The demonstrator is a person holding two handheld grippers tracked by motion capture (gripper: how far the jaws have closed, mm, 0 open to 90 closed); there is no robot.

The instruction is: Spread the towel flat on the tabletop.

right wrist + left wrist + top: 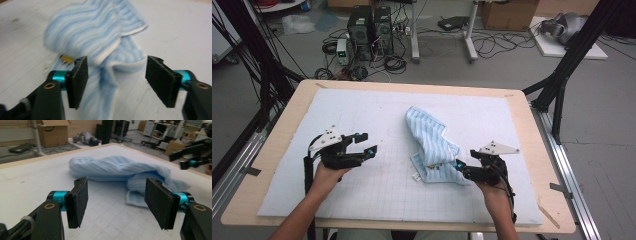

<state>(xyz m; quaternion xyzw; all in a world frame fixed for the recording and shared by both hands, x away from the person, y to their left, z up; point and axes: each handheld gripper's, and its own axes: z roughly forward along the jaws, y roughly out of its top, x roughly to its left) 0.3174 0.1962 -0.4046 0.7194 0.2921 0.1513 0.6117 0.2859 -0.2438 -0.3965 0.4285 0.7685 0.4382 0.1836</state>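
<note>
Open tongs (116,83) hover over the crumpled blue striped towel (95,32).

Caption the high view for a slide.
Two hand-held grippers, left and right, both open, flank a crumpled blue striped towel on the white mat.

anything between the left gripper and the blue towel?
Nothing: in the high view, bare white mat separates the open left gripper from the crumpled blue towel. The left gripper view agrees.

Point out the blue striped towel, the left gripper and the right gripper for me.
blue striped towel (430,142), high view, on the middle of the crumpled cloth.
left gripper (363,144), high view, midway between its open fingertips.
right gripper (117,80), right gripper view, midway between its open fingertips, over the towel.
</note>
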